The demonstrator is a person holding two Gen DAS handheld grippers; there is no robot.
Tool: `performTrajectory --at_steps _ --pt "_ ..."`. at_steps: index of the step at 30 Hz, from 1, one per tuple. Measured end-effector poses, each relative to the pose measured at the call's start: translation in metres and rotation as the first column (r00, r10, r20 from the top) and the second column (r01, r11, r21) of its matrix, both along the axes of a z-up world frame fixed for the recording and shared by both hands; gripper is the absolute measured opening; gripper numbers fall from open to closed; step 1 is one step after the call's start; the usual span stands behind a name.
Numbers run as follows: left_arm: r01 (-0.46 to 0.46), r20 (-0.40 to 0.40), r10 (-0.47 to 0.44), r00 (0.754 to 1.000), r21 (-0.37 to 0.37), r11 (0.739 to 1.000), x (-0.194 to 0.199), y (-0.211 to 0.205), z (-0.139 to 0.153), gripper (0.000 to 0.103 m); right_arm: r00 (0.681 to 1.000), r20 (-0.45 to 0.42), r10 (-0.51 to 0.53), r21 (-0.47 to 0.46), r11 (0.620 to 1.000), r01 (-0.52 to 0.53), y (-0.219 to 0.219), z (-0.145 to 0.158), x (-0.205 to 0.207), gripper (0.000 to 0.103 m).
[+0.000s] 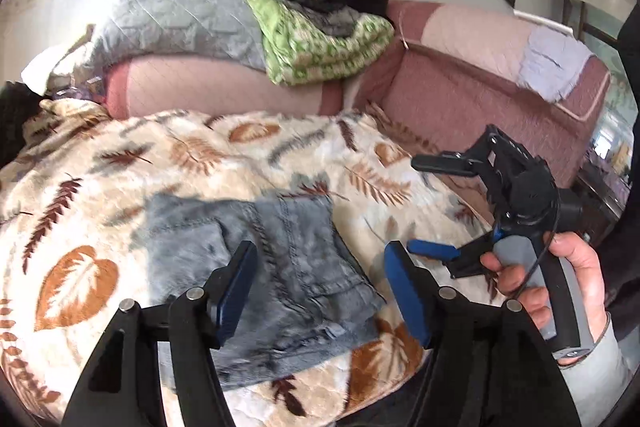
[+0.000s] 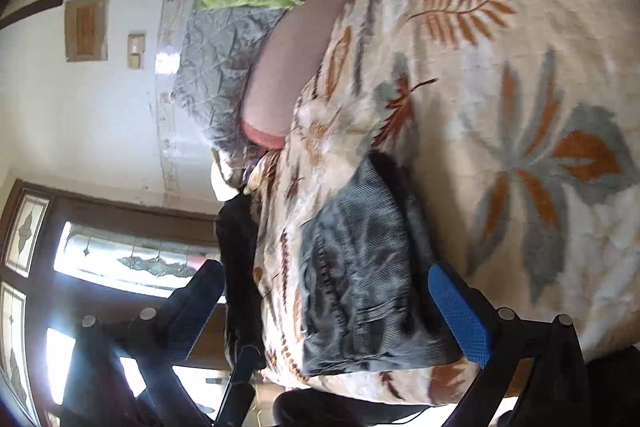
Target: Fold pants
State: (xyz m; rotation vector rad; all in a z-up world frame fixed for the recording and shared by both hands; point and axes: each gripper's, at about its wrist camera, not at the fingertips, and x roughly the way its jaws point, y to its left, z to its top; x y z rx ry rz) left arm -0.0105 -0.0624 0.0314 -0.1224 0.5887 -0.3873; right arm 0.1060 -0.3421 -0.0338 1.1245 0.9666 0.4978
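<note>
Broadly, the leaf-print blanket fills the bed, and the grey pants lie on it folded into a compact stack near its front edge. Both tools hang above it — left gripper spread and empty, right gripper likewise spread, nothing pinched. I'd judge the fold nearly finished: press the stack flat and square its edges. Only the left view shows the person's hand; only the right shows the window.
</note>
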Motion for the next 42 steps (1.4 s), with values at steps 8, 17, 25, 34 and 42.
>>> performTrajectory --at_steps 8,17,25,34,42 --pt "-0.198 -0.305 0.237 0.923 0.152 0.968 0.061 0.037 -0.076 0.067 0.980 -0.124 0.156 0.044 0.987 -0.152 0.068 -0.047 0.000 0.103" --pt "-0.193 -0.284 0.201 0.938 0.054 0.980 0.052 0.048 -0.065 0.071 0.980 -0.129 0.152 -0.134 0.976 -0.169 0.077 -0.020 0.007 0.102" --pt "-0.108 -0.375 0.171 0.911 0.182 0.977 0.072 0.026 -0.102 0.075 0.966 -0.108 0.233 -0.123 0.961 -0.246 0.104 -0.036 0.099 0.103" --pt "-0.102 -0.380 0.136 0.915 0.109 0.989 0.070 0.038 -0.090 0.076 0.967 -0.186 0.175 -0.218 0.952 -0.215 0.088 -0.046 0.088 0.103" --pt "-0.133 -0.386 0.160 0.908 0.094 0.987 0.070 0.047 -0.091 0.076 0.974 -0.137 0.179 -0.160 0.967 -0.200 0.089 -0.046 0.020 0.103"
